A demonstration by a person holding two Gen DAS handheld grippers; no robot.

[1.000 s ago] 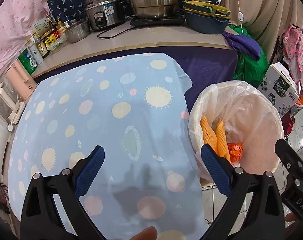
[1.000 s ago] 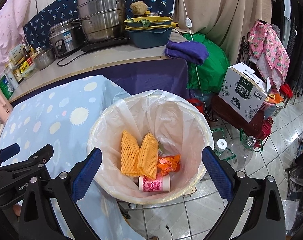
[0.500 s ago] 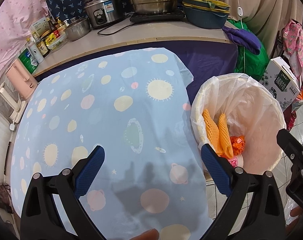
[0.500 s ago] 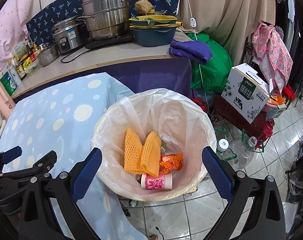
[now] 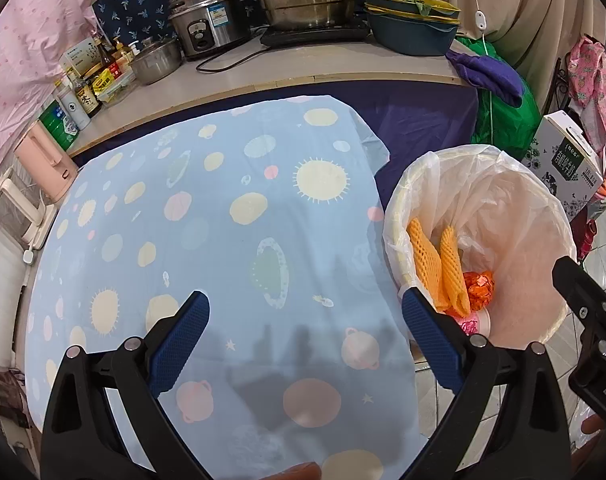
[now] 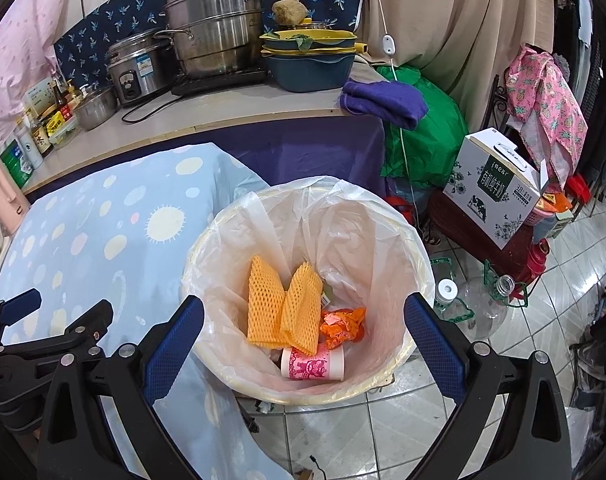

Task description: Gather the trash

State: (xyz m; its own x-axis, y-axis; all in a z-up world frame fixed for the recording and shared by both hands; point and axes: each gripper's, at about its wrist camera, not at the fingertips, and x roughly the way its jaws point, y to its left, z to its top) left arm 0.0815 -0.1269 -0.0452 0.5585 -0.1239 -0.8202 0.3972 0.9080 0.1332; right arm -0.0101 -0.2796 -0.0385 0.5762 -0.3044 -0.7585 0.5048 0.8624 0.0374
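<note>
A round bin with a clear plastic liner [image 6: 417, 264] stands on the floor beside the table; it also shows in the left wrist view [image 5: 559, 216]. Inside lie two orange foam nets [image 6: 283, 308], a crumpled orange wrapper [image 6: 343, 322] and a pink-and-white paper cup [image 6: 313, 364]. My right gripper [image 6: 303, 340] is open and empty above the bin's near side. My left gripper [image 5: 303, 332] is open and empty above the table's blue cloth with planets [image 5: 223, 220], left of the bin.
A counter [image 5: 263, 76] behind the table holds steel pots, a rice cooker [image 5: 207, 28], stacked bowls and bottles. Right of the bin are a purple towel [image 6: 387, 102], a green bag, a milk carton box [image 6: 495, 188] and clear plastic bottles [image 6: 483, 300] on the tiled floor.
Both grippers have pulled back and up a little, so the table and the bin look slightly farther. Both stay open and empty. The trash in the bin has not moved.
</note>
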